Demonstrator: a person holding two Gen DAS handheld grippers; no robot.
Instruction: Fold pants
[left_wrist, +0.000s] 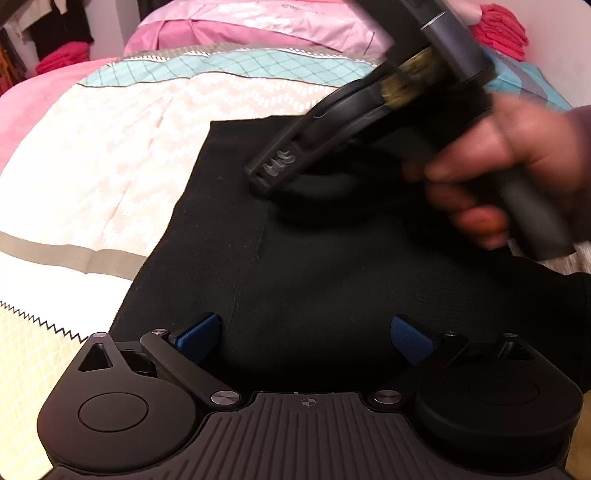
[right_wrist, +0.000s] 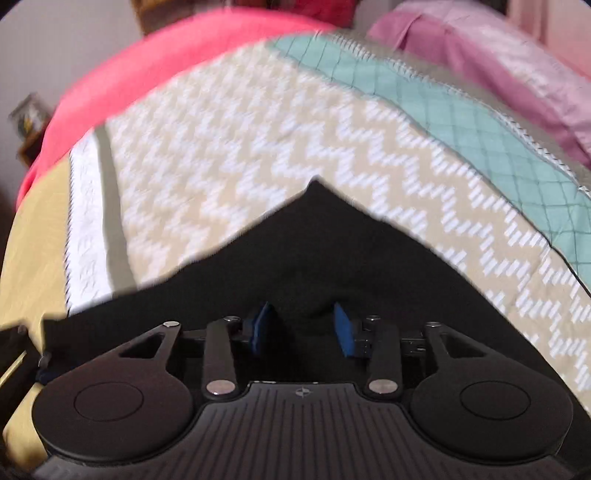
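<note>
The black pants (left_wrist: 314, 258) lie flat on the patterned bedspread (left_wrist: 110, 155). My left gripper (left_wrist: 306, 338) is open, its blue pads spread wide just above the near part of the pants. In the left wrist view the right gripper (left_wrist: 266, 177) comes in from the upper right, held in a hand, with its tip down on the pants. In the right wrist view the right gripper (right_wrist: 304, 328) has its blue pads partly apart over the black pants (right_wrist: 314, 251), with a small hump of fabric between them. A corner of the pants points away.
The bedspread (right_wrist: 258, 147) has beige zigzag, teal and grey bands. Pink pillows (left_wrist: 258, 22) lie at the head of the bed. A pink blanket (right_wrist: 147, 74) lies along the far side. Red clothes (left_wrist: 502, 29) are piled at the upper right.
</note>
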